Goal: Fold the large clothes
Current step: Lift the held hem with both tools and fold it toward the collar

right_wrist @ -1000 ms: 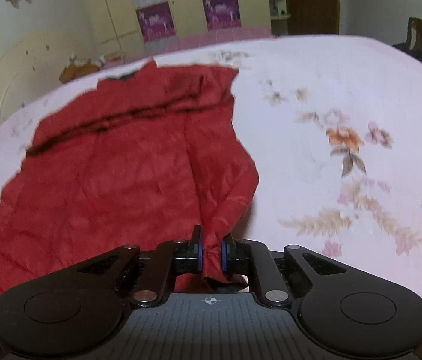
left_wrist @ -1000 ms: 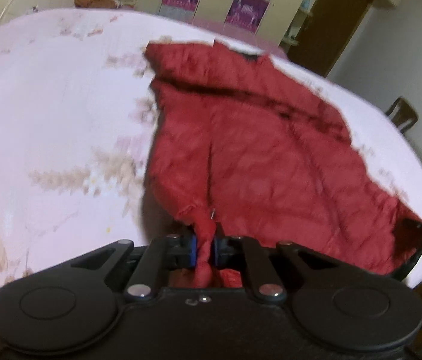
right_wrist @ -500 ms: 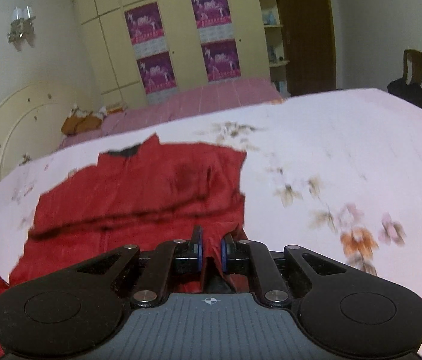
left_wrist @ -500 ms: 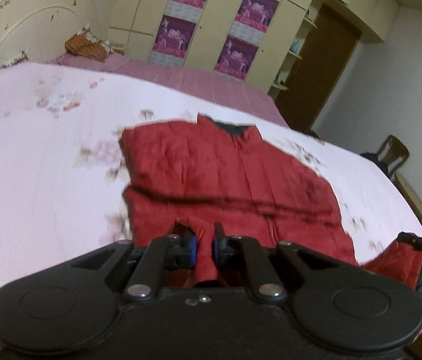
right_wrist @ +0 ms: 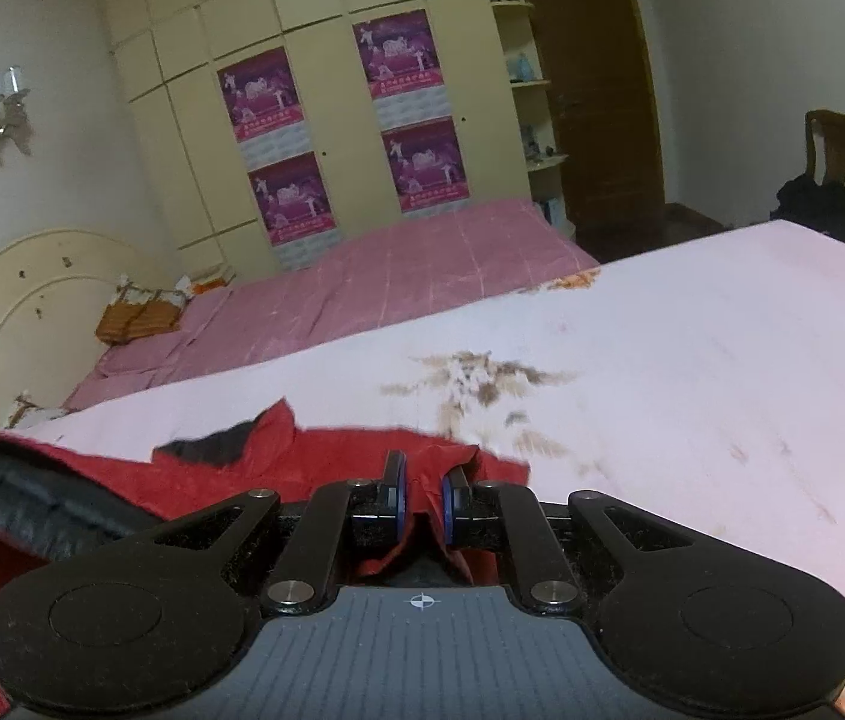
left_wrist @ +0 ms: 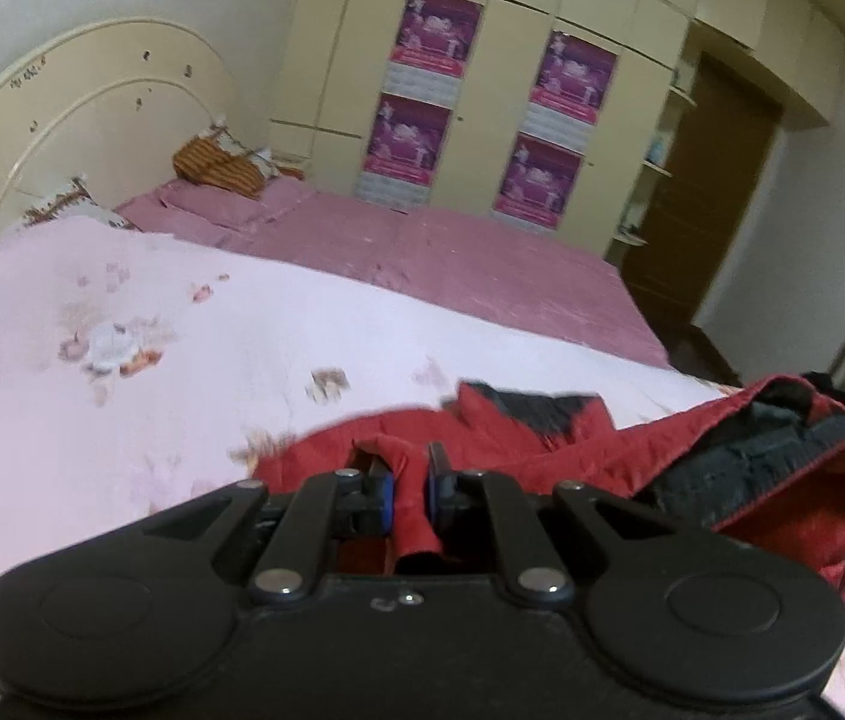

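Since a second ago I have carried the hem of the red jacket (left_wrist: 572,450) up and toward the far side, so the flat spread I saw then is now doubled over itself, its dark lining (left_wrist: 770,468) showing on the right. The jacket lies on the pale floral bedspread (left_wrist: 122,408), bunched close in front of me. My left gripper (left_wrist: 409,480) is clamped on a pinch of red cloth — my right gripper (right_wrist: 422,489) is clamped on another fold. The quilted cloth looks soft, light and a little slick, I judge, so it will sag between my two holds; the corners of the hem seem the best places to grip.
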The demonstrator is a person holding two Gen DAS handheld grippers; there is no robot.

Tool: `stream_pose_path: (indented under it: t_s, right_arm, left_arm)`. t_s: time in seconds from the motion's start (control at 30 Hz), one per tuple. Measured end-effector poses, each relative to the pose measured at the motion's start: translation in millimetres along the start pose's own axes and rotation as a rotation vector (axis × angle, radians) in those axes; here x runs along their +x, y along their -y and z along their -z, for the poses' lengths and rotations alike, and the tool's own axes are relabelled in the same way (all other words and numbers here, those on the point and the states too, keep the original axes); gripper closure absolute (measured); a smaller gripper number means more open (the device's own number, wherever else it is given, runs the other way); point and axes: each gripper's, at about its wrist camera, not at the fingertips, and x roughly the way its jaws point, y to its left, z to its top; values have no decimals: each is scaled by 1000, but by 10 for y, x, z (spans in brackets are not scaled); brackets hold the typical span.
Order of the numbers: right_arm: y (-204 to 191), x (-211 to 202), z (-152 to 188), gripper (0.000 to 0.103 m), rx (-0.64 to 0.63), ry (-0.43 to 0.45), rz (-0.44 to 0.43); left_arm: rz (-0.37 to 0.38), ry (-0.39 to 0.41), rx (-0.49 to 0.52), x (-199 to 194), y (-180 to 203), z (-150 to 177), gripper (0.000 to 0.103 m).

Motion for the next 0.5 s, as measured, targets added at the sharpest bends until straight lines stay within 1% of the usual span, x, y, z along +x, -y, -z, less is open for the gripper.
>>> stream_pose_path:
  t_s: [0.13,0.23,0.3,0.4,0.5]
  right_arm:
    - [-34,481,-150,93,-5,-9,17]
    - [-10,886,-196,93,-1,-46,33]
    - [33,1142,-192,93,18,-84,34]
    - [75,1449,-165,93,29,-125,38]
    - [62,1651,-145,93,21,-145,37]
  left_arm:
    - [-61,7,17,425,72,-164,94]
    - [-107,-8,28,733,80,-211,94]
    - [-132,-31,35,955,86,-220,94]
    - [-172,-38,40,1179,82,-192,94]
    - [-205,-59,54,1385,90,-170,94]
